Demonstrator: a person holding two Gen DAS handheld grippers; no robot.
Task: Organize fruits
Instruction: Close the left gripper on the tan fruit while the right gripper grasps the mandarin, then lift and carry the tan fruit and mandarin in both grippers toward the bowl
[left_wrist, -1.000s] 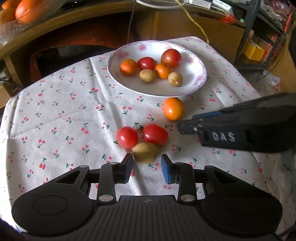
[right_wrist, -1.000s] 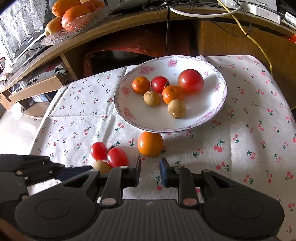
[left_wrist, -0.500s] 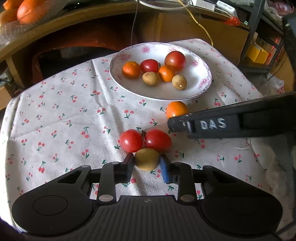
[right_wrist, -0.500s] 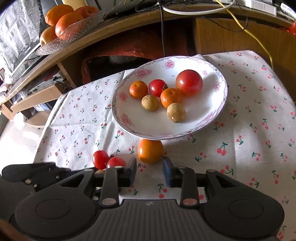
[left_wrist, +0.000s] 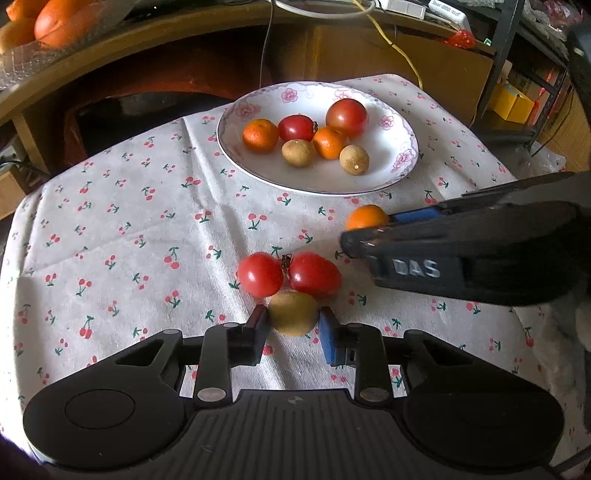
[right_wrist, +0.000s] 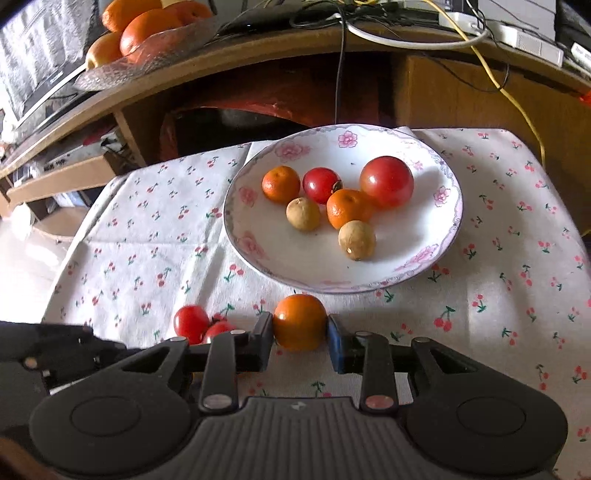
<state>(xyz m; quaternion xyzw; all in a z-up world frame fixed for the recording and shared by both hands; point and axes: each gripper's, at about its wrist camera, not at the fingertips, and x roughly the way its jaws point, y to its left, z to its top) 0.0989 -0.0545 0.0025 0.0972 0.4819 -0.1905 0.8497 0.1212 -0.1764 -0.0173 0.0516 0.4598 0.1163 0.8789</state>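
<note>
The left gripper (left_wrist: 291, 328) pinches a yellow-brown fruit (left_wrist: 293, 313) between both pads, touching two tomatoes (left_wrist: 288, 274) beyond it, mid-tablecloth (left_wrist: 122, 236). The right gripper (right_wrist: 300, 334) clamps an orange (right_wrist: 300, 321) just before the near rim of the flowered plate (right_wrist: 258, 251), which holds six fruits toward the cloth's far edge.

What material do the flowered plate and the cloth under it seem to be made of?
The plate looks like glazed ceramic or porcelain: a smooth white surface with a soft sheen and printed pink flowers along its rim. Melamine cannot be excluded. The tablecloth looks like matte fabric, perhaps cotton or non-woven: it shows fold creases, a slightly rough texture and a printed cherry pattern.
</note>
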